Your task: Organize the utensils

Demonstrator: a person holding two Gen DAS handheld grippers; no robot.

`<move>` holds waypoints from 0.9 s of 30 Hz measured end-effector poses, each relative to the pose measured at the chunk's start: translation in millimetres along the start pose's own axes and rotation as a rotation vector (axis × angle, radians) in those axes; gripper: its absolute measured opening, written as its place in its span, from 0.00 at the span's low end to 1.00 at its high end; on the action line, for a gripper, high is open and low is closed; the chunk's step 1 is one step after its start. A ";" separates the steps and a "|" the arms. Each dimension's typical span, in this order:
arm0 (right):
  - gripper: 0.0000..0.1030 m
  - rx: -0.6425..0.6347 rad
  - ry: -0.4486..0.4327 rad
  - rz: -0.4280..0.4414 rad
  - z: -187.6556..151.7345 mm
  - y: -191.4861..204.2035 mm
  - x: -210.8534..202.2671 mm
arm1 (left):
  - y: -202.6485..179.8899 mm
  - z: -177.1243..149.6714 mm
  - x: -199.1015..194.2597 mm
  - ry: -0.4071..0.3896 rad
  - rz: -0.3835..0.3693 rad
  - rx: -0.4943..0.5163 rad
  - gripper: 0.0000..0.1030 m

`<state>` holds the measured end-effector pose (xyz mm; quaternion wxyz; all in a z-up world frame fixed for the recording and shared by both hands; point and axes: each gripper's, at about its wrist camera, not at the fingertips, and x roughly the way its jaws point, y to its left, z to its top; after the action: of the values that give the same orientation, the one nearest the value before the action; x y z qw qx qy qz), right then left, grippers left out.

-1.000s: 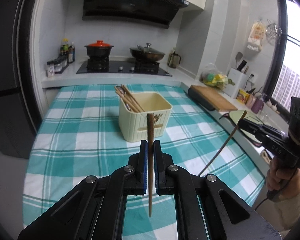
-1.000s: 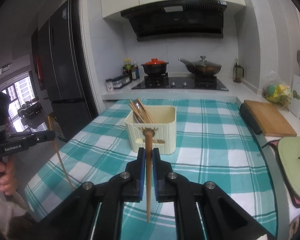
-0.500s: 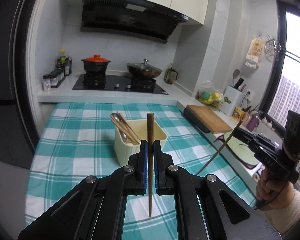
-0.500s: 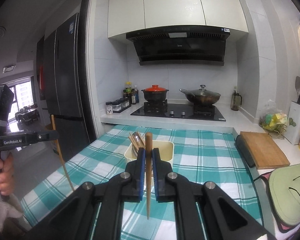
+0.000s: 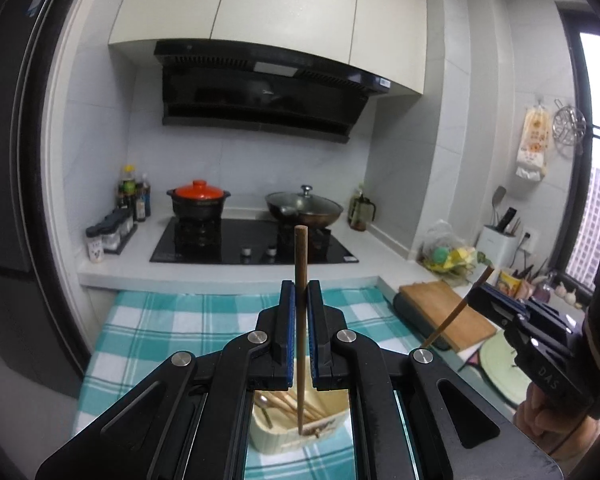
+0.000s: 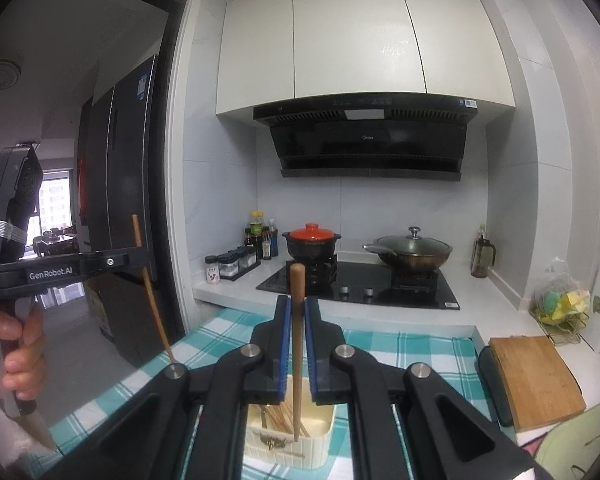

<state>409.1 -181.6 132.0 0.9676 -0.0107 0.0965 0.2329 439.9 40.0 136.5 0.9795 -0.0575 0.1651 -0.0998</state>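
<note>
You are gripping one wooden chopstick (image 5: 301, 280) upright between the pads of your left gripper (image 5: 301, 300), its lower tip hanging above the cream holder (image 5: 296, 436) on the checked tablecloth (image 5: 172, 320). Your right gripper (image 6: 297, 316) is clamping a second chopstick (image 6: 297, 344) the same way, its tip pointing down into that holder, where other chopsticks (image 6: 280, 420) are already lying. Both grippers are hovering over the holder, side by side.
</note>
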 end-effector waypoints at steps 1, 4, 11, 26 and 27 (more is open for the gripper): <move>0.07 -0.008 -0.009 0.005 2.9 1.0 7.8 | 0.3 0.5 10.4 0.002 0.007 -0.002 0.04; 0.07 -0.043 -0.003 0.015 4.9 3.0 35.6 | 3.4 -5.6 43.4 0.031 0.015 -0.027 0.04; 0.07 -0.085 0.187 0.017 -19.1 -6.7 116.0 | 26.3 -45.4 117.3 0.179 0.039 -0.096 0.04; 0.09 0.106 0.485 0.090 -78.9 -26.3 222.1 | 57.3 -79.2 140.9 0.286 0.135 -0.130 0.61; 0.10 0.109 0.464 0.095 -72.1 -24.5 217.8 | 58.1 -75.4 130.3 0.270 0.135 -0.119 0.63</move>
<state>597.2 -110.4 18.9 0.9066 -0.0072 0.3292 0.2640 545.6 62.7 16.6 0.9478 -0.0900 0.3043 -0.0306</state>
